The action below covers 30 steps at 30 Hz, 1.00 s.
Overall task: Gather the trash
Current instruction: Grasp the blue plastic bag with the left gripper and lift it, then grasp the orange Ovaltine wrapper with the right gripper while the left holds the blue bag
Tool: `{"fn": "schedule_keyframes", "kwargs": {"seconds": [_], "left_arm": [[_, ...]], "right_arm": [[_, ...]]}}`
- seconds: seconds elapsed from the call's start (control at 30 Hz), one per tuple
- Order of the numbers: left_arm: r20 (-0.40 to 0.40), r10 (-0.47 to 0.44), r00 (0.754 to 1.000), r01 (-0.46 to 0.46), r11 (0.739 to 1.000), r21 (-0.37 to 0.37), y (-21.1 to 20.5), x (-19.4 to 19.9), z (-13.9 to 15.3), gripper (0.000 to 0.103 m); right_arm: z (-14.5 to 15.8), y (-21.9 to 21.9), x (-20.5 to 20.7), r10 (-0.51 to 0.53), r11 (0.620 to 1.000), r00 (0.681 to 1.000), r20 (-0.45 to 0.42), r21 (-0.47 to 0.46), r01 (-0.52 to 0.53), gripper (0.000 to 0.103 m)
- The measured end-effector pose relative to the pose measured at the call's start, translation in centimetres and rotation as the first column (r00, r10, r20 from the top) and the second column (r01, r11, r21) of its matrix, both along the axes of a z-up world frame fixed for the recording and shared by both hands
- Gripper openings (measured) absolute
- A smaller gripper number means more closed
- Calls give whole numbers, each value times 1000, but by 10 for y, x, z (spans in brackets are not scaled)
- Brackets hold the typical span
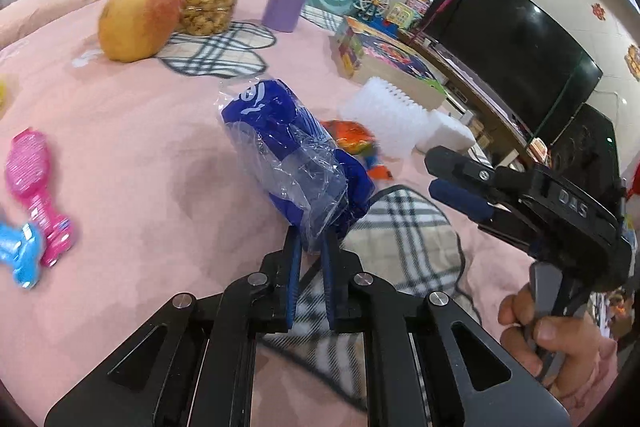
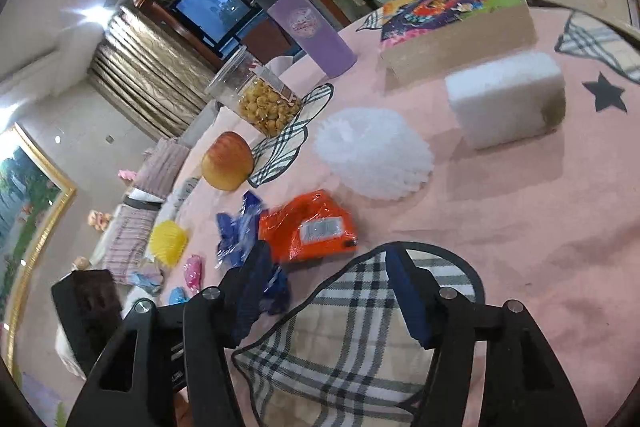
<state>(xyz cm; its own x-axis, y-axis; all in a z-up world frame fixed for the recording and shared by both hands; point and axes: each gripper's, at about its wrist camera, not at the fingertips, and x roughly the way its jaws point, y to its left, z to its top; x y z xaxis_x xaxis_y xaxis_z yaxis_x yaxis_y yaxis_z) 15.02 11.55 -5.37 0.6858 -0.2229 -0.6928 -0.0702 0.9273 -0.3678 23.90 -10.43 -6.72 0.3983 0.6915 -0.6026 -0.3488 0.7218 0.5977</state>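
Left gripper (image 1: 311, 251) is pinching the blue wrapper (image 1: 288, 155) by its bottom edge, holding it lifted off the pink tablecloth (image 1: 140, 155), while right gripper (image 2: 328, 291) is hovering spread wide, likely lining up on the orange wrapper (image 2: 308, 227).

Both fisheye views are evenly and fairly brightly lit by indoor light, with straight lines bowing strongly toward dark, vignetted corners. In the right wrist view a ceiling light (image 2: 93, 14) flares white at upper left, while the window (image 2: 224, 1) shows dim blue dusk. Shadows on the pink surface (image 1: 140, 155) are soft and short. The television screen (image 1: 508, 39) carries small glare spots. The pink and blue toys (image 1: 32, 203) at the left edge look smeared, probably motion blur. The clear plastic wrapper (image 1: 296, 163) glints.
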Motion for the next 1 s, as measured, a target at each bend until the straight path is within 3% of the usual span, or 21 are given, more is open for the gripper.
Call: {"fn": "schedule_keyframes", "kwargs": {"seconds": [0.2, 0.23, 0.3, 0.43, 0.47, 0.53, 0.6, 0.67, 0.9, 1.0], "left_arm": [[4, 46, 999, -46, 999, 7, 23, -21, 0, 9], [3, 48, 999, -48, 999, 9, 25, -22, 1, 9], [-1, 54, 999, -54, 999, 8, 29, -26, -1, 9], [-10, 57, 998, -57, 998, -2, 33, -29, -4, 9], [-10, 56, 998, -56, 998, -2, 33, -30, -4, 9], [-8, 51, 999, -51, 999, -1, 31, -31, -4, 9], [-4, 44, 999, -44, 999, -1, 28, -32, -2, 9], [1, 32, 1000, -32, 1000, 1, 23, -32, -1, 9], [18, -27, 999, 27, 1000, 10, -1, -30, 6, 9], [24, -42, 999, 42, 999, 9, -12, -29, 7, 9]], "right_arm": [[-4, 33, 3, 28, 997, 999, 21, -71, -26, 63], [-5, 38, 4, 33, 996, 999, 29, -84, -30, 66], [-7, 49, 8, 40, 994, 998, 42, -105, -35, 81], [-15, 67, 17, 40, 986, 998, 51, -165, -31, 86], [-16, 69, 18, 35, 984, 998, 55, -177, -25, 83], [-19, 71, 18, 24, 978, 998, 60, -209, -11, 67], [-22, 70, 18, 22, 973, 998, 51, -230, -10, 26], [-22, 65, 15, 20, 974, 999, 45, -226, -10, 8], [-4, 34, -6, 2, 985, 996, 85, -173, 13, 2], [4, 21, -13, -5, 986, 995, 96, -165, 21, 6]]}}
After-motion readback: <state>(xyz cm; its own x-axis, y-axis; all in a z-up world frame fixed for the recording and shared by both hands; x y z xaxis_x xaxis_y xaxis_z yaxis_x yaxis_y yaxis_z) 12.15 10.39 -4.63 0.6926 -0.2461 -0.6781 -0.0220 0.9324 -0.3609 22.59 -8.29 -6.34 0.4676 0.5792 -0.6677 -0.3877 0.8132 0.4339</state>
